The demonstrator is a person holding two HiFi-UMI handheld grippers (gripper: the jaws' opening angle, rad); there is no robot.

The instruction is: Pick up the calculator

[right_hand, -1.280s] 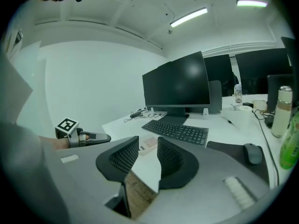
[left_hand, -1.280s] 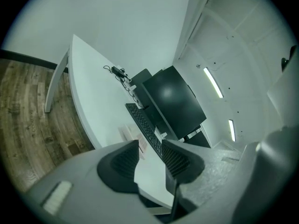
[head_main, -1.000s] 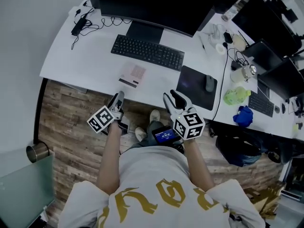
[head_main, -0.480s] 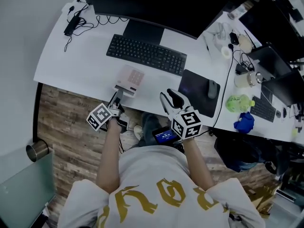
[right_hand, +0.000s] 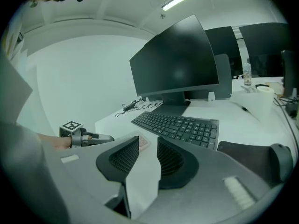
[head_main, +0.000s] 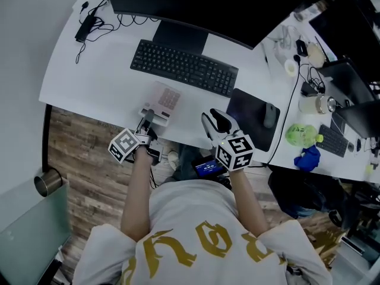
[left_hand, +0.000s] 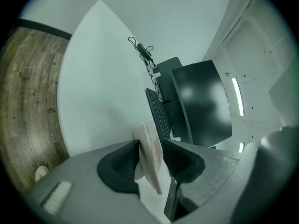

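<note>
Left gripper (head_main: 148, 117) slid forward, jaws now pinching the near edge of the flat pale-pink calculator (head_main: 165, 98) lying on the white desk (head_main: 95, 70). Right gripper (head_main: 214, 122) hovers empty, jaws barely apart.

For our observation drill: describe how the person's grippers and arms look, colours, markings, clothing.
The left gripper and right gripper each have a grey body, dark ribbed pads and a white cube with black square markers. The person wears a white short-sleeved shirt with gold lettering; forearms bare.
</note>
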